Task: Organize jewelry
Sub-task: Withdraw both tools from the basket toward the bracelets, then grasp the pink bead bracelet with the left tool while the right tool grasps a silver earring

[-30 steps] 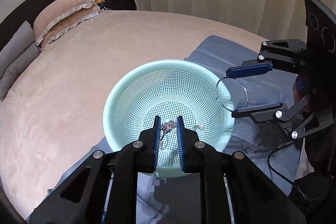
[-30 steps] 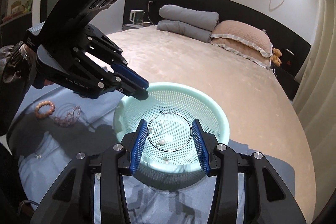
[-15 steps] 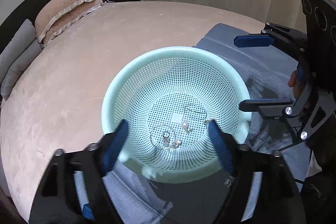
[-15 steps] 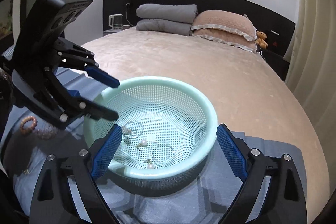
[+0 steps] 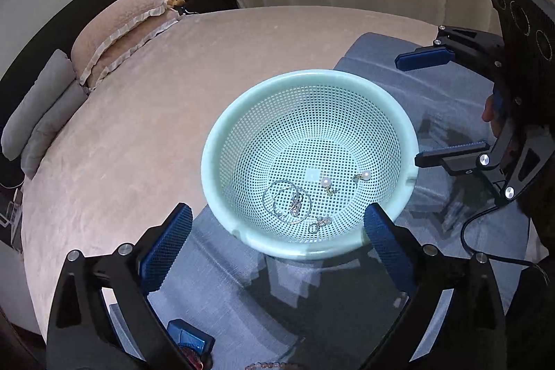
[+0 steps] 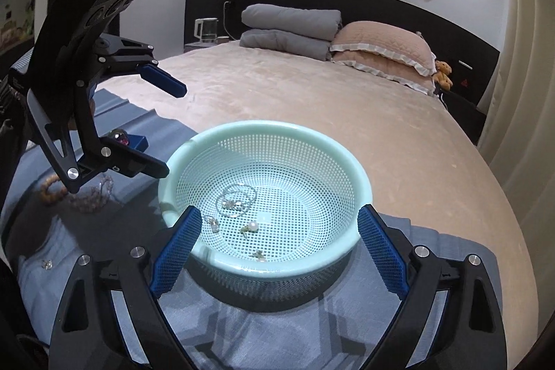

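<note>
Now both grippers' fingers just opened wide, empty, jewelry (image 5: 295,201) in basket (image 5: 222,141) beyond them.

Bead bracelet (image 5: 267,366) cut by bottom edge; box (image 6: 133,141) behind left tool (image 6: 170,127).

Mint-green perforated basket (image 5: 215,141), blue-grey cloth (image 6: 347,328), beige bedspread (image 6: 347,113), grey pillows (image 6: 291,26)

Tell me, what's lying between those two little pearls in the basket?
Nothing. In the left wrist view, only bare green mesh shows between the one pearl and the other on the floor of the basket; the hoops lie off to one side.
</note>
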`<state>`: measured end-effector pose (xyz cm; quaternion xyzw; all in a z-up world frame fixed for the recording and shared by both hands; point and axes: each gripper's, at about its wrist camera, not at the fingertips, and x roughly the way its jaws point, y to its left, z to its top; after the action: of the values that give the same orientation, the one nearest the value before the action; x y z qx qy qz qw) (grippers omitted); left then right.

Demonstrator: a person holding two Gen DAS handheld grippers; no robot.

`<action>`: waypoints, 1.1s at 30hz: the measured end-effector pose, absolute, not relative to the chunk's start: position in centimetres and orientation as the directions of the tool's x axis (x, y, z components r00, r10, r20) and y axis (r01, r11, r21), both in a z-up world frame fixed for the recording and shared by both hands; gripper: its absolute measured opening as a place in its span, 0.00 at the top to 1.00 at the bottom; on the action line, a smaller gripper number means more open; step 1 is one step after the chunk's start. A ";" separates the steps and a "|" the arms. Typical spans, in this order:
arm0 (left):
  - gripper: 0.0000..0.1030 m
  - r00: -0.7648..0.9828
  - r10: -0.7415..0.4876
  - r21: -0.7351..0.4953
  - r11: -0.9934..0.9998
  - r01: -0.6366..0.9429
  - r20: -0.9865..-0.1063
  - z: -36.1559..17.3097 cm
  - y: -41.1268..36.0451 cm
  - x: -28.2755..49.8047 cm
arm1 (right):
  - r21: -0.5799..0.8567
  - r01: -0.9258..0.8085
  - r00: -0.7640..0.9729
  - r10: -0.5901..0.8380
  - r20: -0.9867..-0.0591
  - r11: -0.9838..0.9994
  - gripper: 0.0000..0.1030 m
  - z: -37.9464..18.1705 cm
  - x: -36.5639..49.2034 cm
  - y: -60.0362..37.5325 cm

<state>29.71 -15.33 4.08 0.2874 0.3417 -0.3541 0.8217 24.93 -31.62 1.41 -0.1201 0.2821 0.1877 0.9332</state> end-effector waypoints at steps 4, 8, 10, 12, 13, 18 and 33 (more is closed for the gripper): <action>0.06 0.518 -0.386 0.211 0.609 0.764 -0.763 3.8 -13.5 29.0 | -0.112 -0.423 0.771 0.292 -0.567 0.899 0.16 1.6 24.3 -31.8; 0.06 0.533 -0.366 0.215 0.634 0.743 -0.763 3.1 -11.5 27.8 | -0.110 -0.440 0.767 0.309 -0.563 0.891 0.16 1.5 23.2 -31.3; 0.06 0.529 -0.366 0.198 0.647 0.736 -0.766 2.7 -10.6 27.3 | -0.121 -0.446 0.765 0.308 -0.566 0.887 0.16 1.3 22.6 -31.1; 0.06 0.522 -0.364 0.191 0.651 0.735 -0.771 2.2 -9.8 26.6 | -0.118 -0.451 0.761 0.312 -0.569 0.885 0.16 1.1 22.1 -30.9; 0.06 0.526 -0.354 0.198 0.652 0.732 -0.773 1.8 -9.7 26.3 | -0.113 -0.457 0.755 0.318 -0.573 0.882 0.16 1.0 22.0 -30.8; 0.06 0.516 -0.316 0.202 0.664 0.720 -0.796 0.0 -8.1 25.0 | -0.102 -0.488 0.725 0.337 -0.601 0.867 0.16 0.0 21.3 -30.1; 0.06 0.481 -0.250 0.212 0.666 0.716 -0.841 -5.3 -5.2 21.7 | 0.009 -0.577 0.592 0.426 -0.684 0.816 0.16 -5.1 20.4 -27.1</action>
<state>21.75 -5.21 -5.30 0.2813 0.4142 -0.2968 0.8131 20.42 -27.10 -5.13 -0.1074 0.3518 0.2833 0.8857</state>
